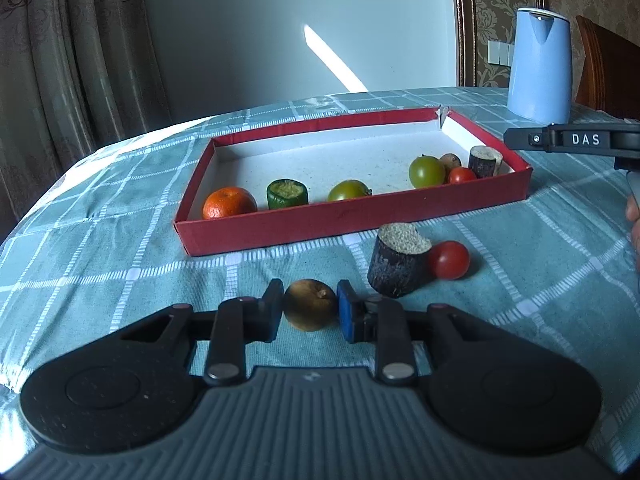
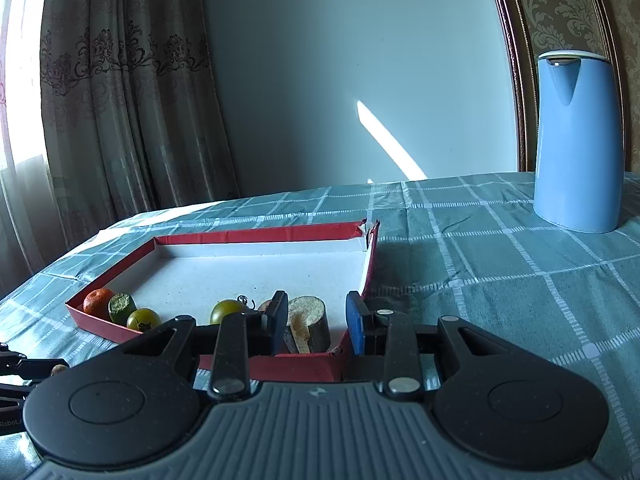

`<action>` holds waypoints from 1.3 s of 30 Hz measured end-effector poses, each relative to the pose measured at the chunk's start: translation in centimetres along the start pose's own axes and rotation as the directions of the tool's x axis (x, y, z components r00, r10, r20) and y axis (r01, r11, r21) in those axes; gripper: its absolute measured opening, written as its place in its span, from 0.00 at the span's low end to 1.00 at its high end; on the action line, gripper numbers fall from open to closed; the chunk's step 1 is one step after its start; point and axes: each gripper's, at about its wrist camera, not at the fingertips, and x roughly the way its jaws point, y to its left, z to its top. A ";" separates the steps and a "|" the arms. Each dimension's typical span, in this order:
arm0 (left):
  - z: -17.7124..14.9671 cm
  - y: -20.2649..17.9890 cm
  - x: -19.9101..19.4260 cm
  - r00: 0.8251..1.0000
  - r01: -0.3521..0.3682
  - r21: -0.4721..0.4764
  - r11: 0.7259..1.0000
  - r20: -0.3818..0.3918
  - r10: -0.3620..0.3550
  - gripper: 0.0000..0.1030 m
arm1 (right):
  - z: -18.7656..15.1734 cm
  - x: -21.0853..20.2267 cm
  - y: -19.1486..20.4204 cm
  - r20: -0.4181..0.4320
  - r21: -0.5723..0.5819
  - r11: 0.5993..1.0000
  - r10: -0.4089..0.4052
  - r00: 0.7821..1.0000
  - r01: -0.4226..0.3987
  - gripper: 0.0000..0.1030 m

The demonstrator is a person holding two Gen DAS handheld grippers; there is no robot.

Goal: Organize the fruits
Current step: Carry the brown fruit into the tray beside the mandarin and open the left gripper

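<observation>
A red shallow box [image 1: 352, 222] with a white floor holds an orange [image 1: 229, 202], a green cut piece [image 1: 287, 193], two green tomatoes [image 1: 347, 191], a red tomato [image 1: 461, 175], a brown fruit and a dark cut stalk piece [image 1: 484, 161]. On the cloth lie a brown round fruit [image 1: 310, 309], a dark stalk piece [image 1: 398, 258] and a red tomato [image 1: 449, 259]. My left gripper [image 1: 310, 312] brackets the brown fruit, pads touching or nearly touching it. My right gripper [image 2: 316, 322] is open above the box's near right corner [image 2: 320, 364], the stalk piece [image 2: 308, 324] between its fingers, free.
A blue kettle [image 1: 540, 66] stands at the table's far right, also in the right wrist view [image 2: 578, 144]. The checked teal tablecloth [image 1: 100, 264] covers the table. Curtains hang at the left. The right gripper's body [image 1: 572, 140] shows at the left view's right edge.
</observation>
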 end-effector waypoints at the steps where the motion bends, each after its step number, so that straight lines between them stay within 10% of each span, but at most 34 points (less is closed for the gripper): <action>1: 0.1 -0.1 -0.2 1.000 -0.009 0.000 1.000 0.014 0.009 0.25 | 0.0 0.0 0.0 0.001 0.000 1.000 0.001 1.000 -0.001 0.30; 18: 3.8 3.6 2.2 0.967 -0.236 -0.223 0.946 0.044 0.251 0.25 | -0.1 0.1 0.2 0.001 -0.002 1.000 0.005 1.000 -0.005 0.30; 39: 7.3 4.9 6.1 0.967 -0.236 -0.247 0.940 0.034 0.252 0.25 | -0.3 0.2 1.1 -0.008 -0.033 0.999 0.032 0.999 -0.032 0.30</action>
